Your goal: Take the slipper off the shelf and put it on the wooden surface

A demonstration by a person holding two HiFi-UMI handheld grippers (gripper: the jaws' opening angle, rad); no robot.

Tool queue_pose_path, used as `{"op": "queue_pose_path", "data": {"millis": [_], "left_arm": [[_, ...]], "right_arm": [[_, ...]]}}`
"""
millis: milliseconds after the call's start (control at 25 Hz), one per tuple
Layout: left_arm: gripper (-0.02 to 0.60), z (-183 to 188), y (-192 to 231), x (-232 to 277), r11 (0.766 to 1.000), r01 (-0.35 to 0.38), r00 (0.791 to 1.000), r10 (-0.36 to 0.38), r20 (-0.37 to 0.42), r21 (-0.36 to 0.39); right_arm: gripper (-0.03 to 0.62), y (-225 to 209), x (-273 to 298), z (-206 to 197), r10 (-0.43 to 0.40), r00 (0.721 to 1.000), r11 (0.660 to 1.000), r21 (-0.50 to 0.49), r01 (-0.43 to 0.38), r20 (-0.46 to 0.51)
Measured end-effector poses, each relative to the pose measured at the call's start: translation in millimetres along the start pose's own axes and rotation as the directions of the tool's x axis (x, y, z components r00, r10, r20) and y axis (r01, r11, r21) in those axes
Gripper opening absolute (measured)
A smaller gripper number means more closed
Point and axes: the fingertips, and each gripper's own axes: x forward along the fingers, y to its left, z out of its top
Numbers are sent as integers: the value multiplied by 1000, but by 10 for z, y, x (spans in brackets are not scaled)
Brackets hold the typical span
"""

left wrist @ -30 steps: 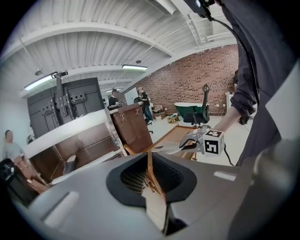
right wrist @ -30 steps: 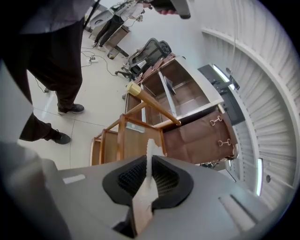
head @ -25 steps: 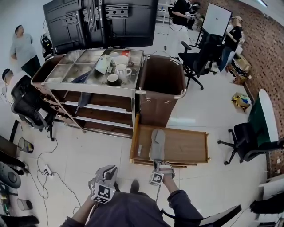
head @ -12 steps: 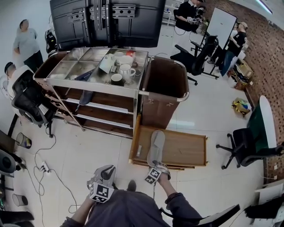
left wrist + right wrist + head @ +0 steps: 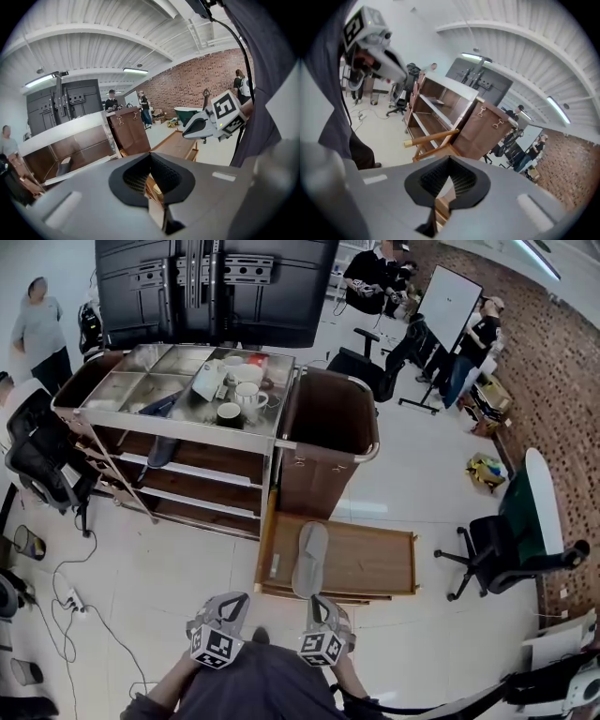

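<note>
Grey slipper point(image 5: 310, 557): it lies flat on the wooden surface point(image 5: 370, 559), on the left part. Its toe points to the brown bin point(image 5: 328, 451) and its heel sits at the front edge.
Wood edges: the wooden surface has a low rim all round. The right part of it is bare. Its back edge is just beside the brown bin.
Room to move: white floor point(image 5: 187, 559) lies open to the left, the front and the right of the wood.
Right gripper point(image 5: 320, 604): it is near the slipper's heel but does not touch it. Its jaws are closed tight with nothing in them.
Left gripper point(image 5: 234, 601): it hangs over the floor, left of the wood. Its jaws are closed too and hold nothing.
Shelf cart point(image 5: 178, 423): it stands behind the wood, joined to the brown bin, with cups on top. One dark slipper point(image 5: 161, 452) lies on a shelf.
Count: two grippers, two slippers, one wooden surface, one cart, one bin. Three people stand far off.
Change: a second ago the right gripper was right at the slipper's heel. Now it has pulled back to the body. The grey slipper stays in the same spot on the wood.
</note>
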Motion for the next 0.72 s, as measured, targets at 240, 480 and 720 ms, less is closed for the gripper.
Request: {"op": "queue_pose_path", "data": {"millis": [240, 480, 720], "left_arm": [[17, -31, -145, 107, 999, 47, 999, -47, -6, -18], [17, -58, -211, 64, 998, 68, 997, -68, -20, -20], [17, -68, -211, 38, 998, 59, 998, -59, -19, -18]], "right_arm": [[2, -58, -317, 140, 13, 999, 994, 107, -17, 36], [4, -21, -298, 161, 42, 999, 993, 111, -44, 20], [2, -110, -265, 123, 4, 1000, 995, 96, -4, 0]]}}
